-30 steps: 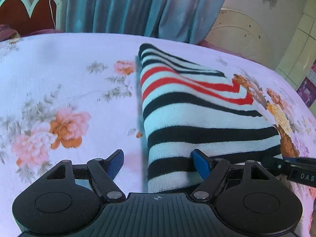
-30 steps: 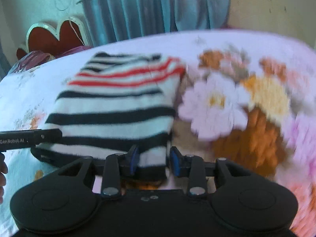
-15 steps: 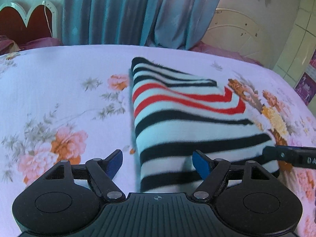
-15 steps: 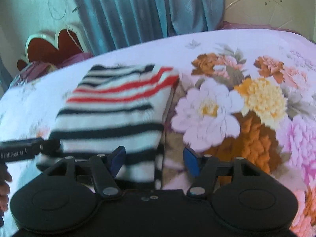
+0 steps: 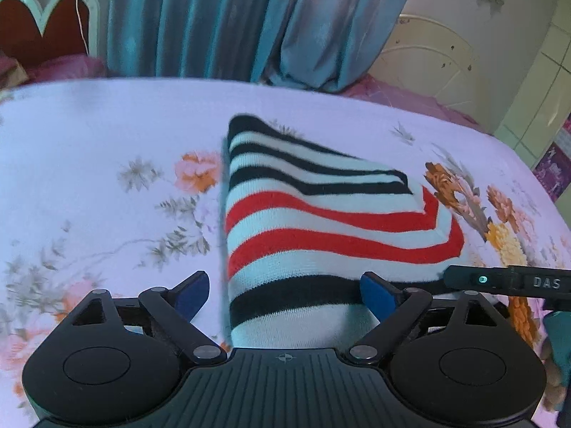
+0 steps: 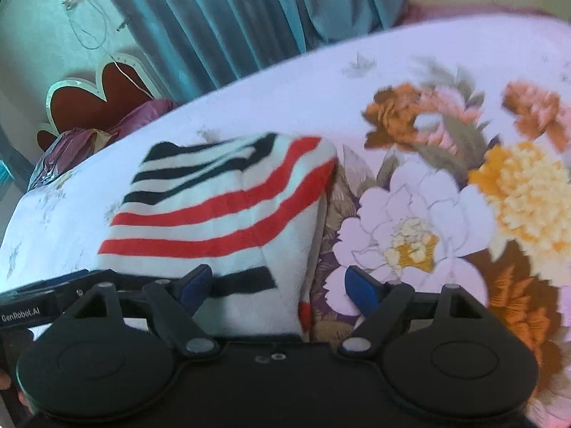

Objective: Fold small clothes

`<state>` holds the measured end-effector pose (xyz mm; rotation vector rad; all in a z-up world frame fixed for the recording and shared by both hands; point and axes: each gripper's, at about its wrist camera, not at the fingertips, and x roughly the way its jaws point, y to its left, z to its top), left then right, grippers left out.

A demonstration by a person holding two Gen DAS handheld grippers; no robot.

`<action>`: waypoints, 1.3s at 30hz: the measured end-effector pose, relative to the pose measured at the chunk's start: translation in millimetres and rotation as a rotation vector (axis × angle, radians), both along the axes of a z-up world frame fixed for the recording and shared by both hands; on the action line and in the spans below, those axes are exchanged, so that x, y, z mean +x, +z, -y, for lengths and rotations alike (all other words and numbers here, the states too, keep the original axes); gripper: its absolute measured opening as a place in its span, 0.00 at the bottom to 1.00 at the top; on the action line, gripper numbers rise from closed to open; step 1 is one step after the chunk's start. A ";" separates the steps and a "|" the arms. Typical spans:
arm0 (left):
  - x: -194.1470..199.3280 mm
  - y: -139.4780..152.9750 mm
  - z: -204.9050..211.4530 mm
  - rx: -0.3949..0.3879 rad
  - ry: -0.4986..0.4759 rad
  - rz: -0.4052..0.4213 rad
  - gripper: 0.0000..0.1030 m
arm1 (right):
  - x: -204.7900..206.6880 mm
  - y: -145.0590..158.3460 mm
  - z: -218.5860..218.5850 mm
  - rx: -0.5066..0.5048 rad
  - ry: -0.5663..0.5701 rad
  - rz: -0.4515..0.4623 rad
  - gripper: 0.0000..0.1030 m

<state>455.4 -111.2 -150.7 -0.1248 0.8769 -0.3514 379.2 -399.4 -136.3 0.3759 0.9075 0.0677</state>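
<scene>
Both hands tilt their tools downward over the bed (image 5: pixel 89 135). The left gripper (image 5: pixel 285 294) and right gripper (image 6: pixel 274 289) are opening, pads clear of the folded striped sweater (image 5: pixel 321 221) lying between them.

The left gripper (image 5: pixel 285 294), jaws opening, straddles the near left corner of a folded black-, red- and white-striped knit garment (image 5: pixel 321 221) on a floral bedsheet (image 5: pixel 107 178).
</scene>
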 end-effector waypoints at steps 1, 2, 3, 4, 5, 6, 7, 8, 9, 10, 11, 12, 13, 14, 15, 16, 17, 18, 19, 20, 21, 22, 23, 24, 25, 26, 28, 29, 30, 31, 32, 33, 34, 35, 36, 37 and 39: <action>3.6 -3.9 0.2 -0.020 -0.003 -0.012 0.88 | 4.1 -4.8 2.2 0.023 0.003 -0.013 0.79; 6.5 -6.8 1.4 -0.032 -0.007 -0.022 0.88 | 7.8 -9.9 4.2 0.049 0.006 -0.024 0.80; 9.1 -9.4 3.1 -0.042 -0.016 -0.030 0.88 | 10.0 -13.0 5.2 0.065 0.010 -0.023 0.83; 12.1 -12.9 5.6 -0.054 -0.029 -0.042 0.88 | 11.8 -15.1 4.9 0.076 0.019 -0.014 0.85; 14.3 -16.0 7.4 -0.060 -0.035 -0.053 0.88 | 13.3 -16.3 3.0 0.081 0.033 -0.005 0.85; 16.1 -18.9 8.8 -0.067 -0.038 -0.060 0.88 | 15.3 -17.2 0.4 0.084 0.049 0.000 0.83; 17.5 -21.6 9.5 -0.078 -0.041 -0.066 0.88 | 17.4 -18.6 -3.1 0.095 0.073 0.005 0.77; 18.3 -23.9 9.0 -0.089 -0.042 -0.069 0.88 | 18.7 -20.0 -7.3 0.096 0.086 0.010 0.77; 19.1 -25.8 8.1 -0.100 -0.042 -0.070 0.88 | 19.6 -20.2 -10.5 0.080 0.089 0.018 0.75; 18.7 -26.4 8.3 -0.103 -0.043 -0.067 0.85 | 20.7 -20.0 -13.5 0.064 0.097 0.024 0.69; 17.8 -25.9 9.4 -0.100 -0.047 -0.060 0.83 | 21.6 -19.3 -14.2 0.058 0.099 0.026 0.64; 16.9 -25.0 11.3 -0.094 -0.051 -0.048 0.78 | 21.9 -18.9 -13.7 0.062 0.095 0.026 0.56; 15.4 -23.0 12.9 -0.086 -0.055 -0.034 0.72 | 22.5 -18.4 -12.5 0.075 0.092 0.025 0.47; 14.3 -20.8 14.8 -0.078 -0.058 -0.023 0.69 | 23.9 -17.9 -10.8 0.089 0.088 0.025 0.44; 13.1 -18.0 16.0 -0.070 -0.060 -0.011 0.65 | 22.9 -16.3 -10.8 0.097 0.082 0.028 0.39; 12.1 -15.0 16.1 -0.064 -0.061 -0.002 0.60 | 21.1 -14.1 -11.8 0.097 0.076 0.035 0.36; 11.7 -12.0 15.7 -0.063 -0.061 0.003 0.58 | 18.6 -11.5 -12.2 0.097 0.072 0.046 0.35; 10.9 -8.7 14.6 -0.064 -0.062 0.010 0.54 | 15.6 -8.1 -13.1 0.098 0.069 0.059 0.34; 9.5 -5.1 14.0 -0.061 -0.066 0.017 0.52 | 12.8 -4.0 -15.1 0.098 0.068 0.071 0.34; 7.8 -1.8 13.0 -0.060 -0.069 0.025 0.51 | 10.5 -1.3 -17.4 0.100 0.068 0.081 0.33; 5.4 1.8 12.1 -0.060 -0.070 0.036 0.50 | 8.8 3.0 -19.6 0.100 0.072 0.091 0.33; 1.9 6.5 10.3 -0.062 -0.067 0.045 0.50 | 7.5 8.2 -22.9 0.099 0.076 0.103 0.33; -1.7 11.3 7.9 -0.062 -0.062 0.055 0.50 | 5.0 13.8 -25.9 0.104 0.082 0.114 0.33; -5.3 16.0 3.3 -0.065 -0.055 0.066 0.50 | 4.7 18.0 -29.0 0.111 0.088 0.121 0.33; -8.7 21.2 -2.4 -0.068 -0.046 0.073 0.50 | 3.7 22.8 -33.0 0.113 0.095 0.130 0.33; -11.7 25.4 -7.9 -0.069 -0.041 0.076 0.50 | 2.0 27.3 -37.7 0.112 0.103 0.136 0.33; -18.0 35.0 -22.6 -0.062 -0.030 0.091 0.50 | 1.3 35.3 -48.7 0.123 0.119 0.148 0.33; -21.4 40.2 -31.9 -0.056 -0.022 0.099 0.50 | 0.9 38.0 -55.2 0.127 0.129 0.154 0.33; -23.8 44.1 -39.7 -0.051 -0.015 0.106 0.50 | 0.6 40.4 -62.9 0.133 0.139 0.158 0.33; -26.2 48.5 -51.3 -0.045 -0.004 0.114 0.50 | 0.7 42.9 -72.2 0.138 0.149 0.163 0.33; -28.3 51.9 -62.1 -0.041 0.006 0.120 0.50 | 1.1 45.1 -81.8 0.144 0.157 0.168 0.33; -30.5 54.8 -73.9 -0.038 0.016 0.125 0.50 | 1.7 47.2 -92.6 0.149 0.167 0.173 0.33; -32.9 58.0 -89.1 -0.036 0.031 0.128 0.50 | 3.0 48.8 -104.5 0.154 0.177 0.177 0.33; -33.6 60.8 -102.2 -0.033 0.042 0.132 0.50 | 5.3 50.5 -116.0 0.158 0.187 0.179 0.33; -34.7 62.5 -117.2 -0.030 0.053 0.137 0.50 | 7.6 52.1 -129.2 0.162 0.199 0.180 0.33; -35.4 64.2 -134.5 -0.028 0.065 0.142 0.50 | 10.3 53.8 -144.3 0.166 0.211 0.182 0.33; -34.6 64.5 -166.7 -0.032 0.085 0.148 0.50 | 18.2 55.2 -173.6 0.168 0.232 0.185 0.33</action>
